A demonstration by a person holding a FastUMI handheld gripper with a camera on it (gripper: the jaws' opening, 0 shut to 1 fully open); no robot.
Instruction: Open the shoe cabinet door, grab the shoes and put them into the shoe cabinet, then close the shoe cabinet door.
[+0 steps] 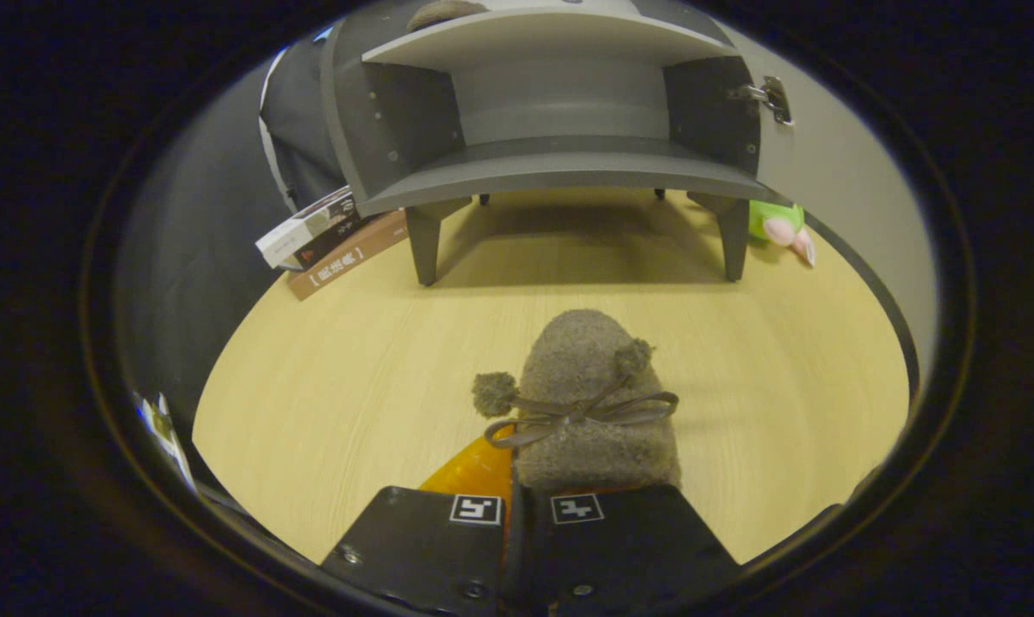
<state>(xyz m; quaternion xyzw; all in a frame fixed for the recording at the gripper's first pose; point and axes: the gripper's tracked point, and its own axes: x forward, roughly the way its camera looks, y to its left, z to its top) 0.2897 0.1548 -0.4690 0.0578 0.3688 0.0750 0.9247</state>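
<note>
A fuzzy brown shoe (589, 403) with a ribbon bow and two pompoms sticks forward from my gripper (517, 501), whose two black fingers are shut on its rear end. It hangs over the wooden table (328, 377). An orange part (474, 470) shows beside the shoe at the left finger. Beyond the shoe stands the grey shoe cabinet (559, 163) on short legs, its door (833, 180) swung open to the right on a metal hinge (771, 97). The lower shelf is bare. A brown rounded shape (444, 12), maybe another shoe, lies on the upper shelf.
Stacked books (332, 240) lean against the cabinet's left leg. A green and pink plush toy (782, 227) lies behind the right leg, near the open door. Bare tabletop stretches between the shoe and the cabinet.
</note>
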